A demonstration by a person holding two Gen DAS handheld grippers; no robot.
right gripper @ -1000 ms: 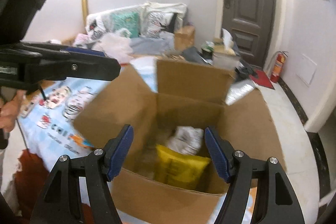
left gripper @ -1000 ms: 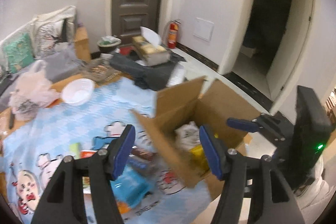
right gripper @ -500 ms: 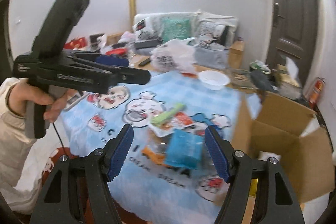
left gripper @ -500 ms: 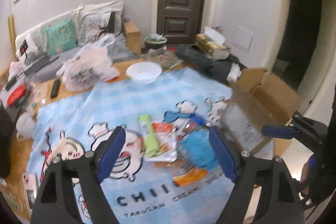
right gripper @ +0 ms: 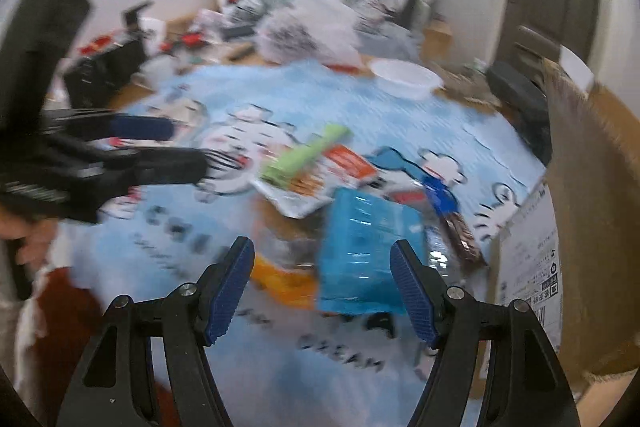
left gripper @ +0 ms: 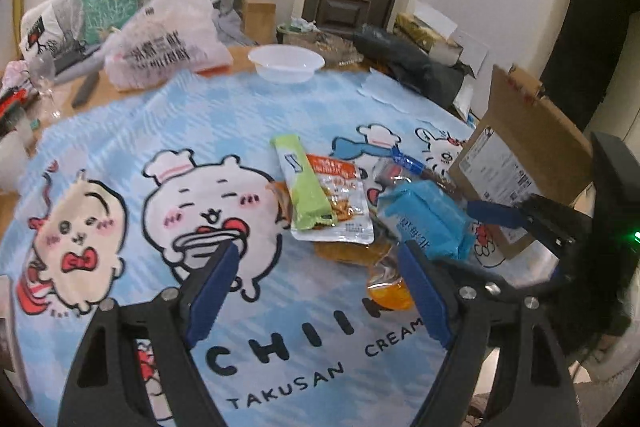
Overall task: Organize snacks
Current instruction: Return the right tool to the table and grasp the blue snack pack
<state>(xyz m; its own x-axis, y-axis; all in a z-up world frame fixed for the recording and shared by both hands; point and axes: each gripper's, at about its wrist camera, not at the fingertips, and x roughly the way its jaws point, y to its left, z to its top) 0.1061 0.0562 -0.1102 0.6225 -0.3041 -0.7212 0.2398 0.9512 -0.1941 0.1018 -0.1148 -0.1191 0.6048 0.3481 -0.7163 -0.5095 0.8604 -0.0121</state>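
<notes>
1. Snacks (left gripper: 344, 211) lay in a loose overlapping pile on the blue cartoon cloth (left gripper: 160, 131) covering the tabletop, just beside the open cardboard box (left gripper: 516, 163) at its edge. Visible: green packet (left gripper: 306, 191) on top of a clear orange-print bag (left gripper: 340, 203), blue packet (left gripper: 424, 223), orange packet (left gripper: 390, 291) partly under the others, and a small dark bar by the box.
2. Risk, my read: the packets overlap, so closing on the blue packet could pinch the orange one under it too, or drag the pile across the cloth.
3. Risk: the wrappers look slick and flat, so a shallow pinch could slip or only catch a corner. The cloth may bunch up if a finger digs into it.
4. Risk: both grippers were aimed at the same pile. The right one showed close in the left wrist view, so they could collide on approach.
5. Risk: the right wrist view was motion-blurred. A fast approach could overshoot and clip the box flap (right gripper: 576, 131).
6. Left gripper (left gripper: 320, 291): its jaws had just been opening, now wide apart, nothing between them, touching nothing, above the cloth near the pile.
7. Right gripper (right gripper: 322, 287): jaws apart and empty, blue packet (right gripper: 364, 251) framed between the fingers but not gripped; contact not evident.
</notes>
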